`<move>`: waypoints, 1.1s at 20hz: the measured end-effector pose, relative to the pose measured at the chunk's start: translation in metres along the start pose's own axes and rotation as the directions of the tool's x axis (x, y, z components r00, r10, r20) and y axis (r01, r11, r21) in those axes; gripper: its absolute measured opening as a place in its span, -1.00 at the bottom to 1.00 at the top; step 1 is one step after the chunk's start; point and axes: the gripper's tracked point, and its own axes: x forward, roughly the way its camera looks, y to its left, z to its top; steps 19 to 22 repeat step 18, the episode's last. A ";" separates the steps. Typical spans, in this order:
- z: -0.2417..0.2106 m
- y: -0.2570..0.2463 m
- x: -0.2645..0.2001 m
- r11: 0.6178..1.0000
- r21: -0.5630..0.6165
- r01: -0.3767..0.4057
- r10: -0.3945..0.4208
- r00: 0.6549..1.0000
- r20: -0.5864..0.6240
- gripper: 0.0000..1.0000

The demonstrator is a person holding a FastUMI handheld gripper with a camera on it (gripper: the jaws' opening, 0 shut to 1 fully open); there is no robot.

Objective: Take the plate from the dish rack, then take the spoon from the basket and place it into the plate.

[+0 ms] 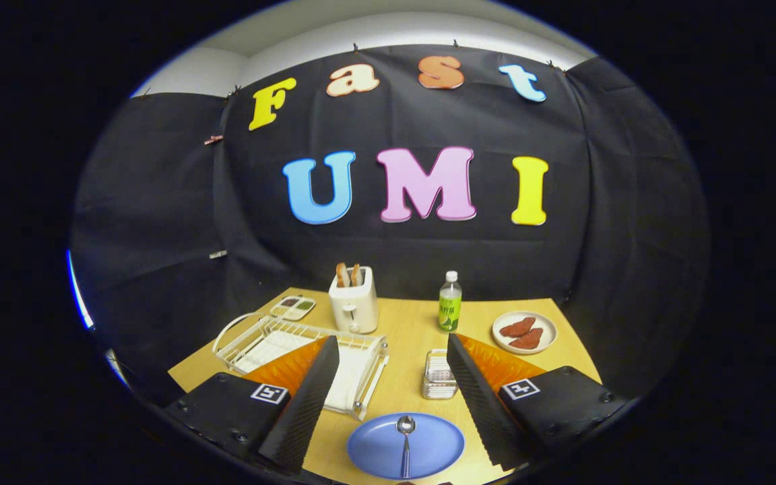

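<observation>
The blue plate (405,446) is seen lying flat on the worktop (415,337), and the spoon (405,441) rests in it, bowl pointing away and handle toward the camera; the task's goal appears to be met. The hand-held gripper (393,374) is held above and behind the plate with its fingers spread wide and nothing between them, presumably so the spoon is left undisturbed. Beyond the plate, to its left, stands the dish rack (361,350), emptied of crockery; the small basket (439,374) sits just beyond the plate to the right.
</observation>
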 end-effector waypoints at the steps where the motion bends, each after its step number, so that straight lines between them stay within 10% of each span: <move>1: 0.015 0.003 -0.005 1.000 0.002 0.017 -0.017 0.999 0.042 0.97; 12: 0.057 -0.025 -0.071 0.955 0.022 0.297 -0.297 0.945 0.139 0.97; 22: 0.036 -0.036 -0.072 0.945 0.080 0.316 -0.323 0.942 0.093 0.97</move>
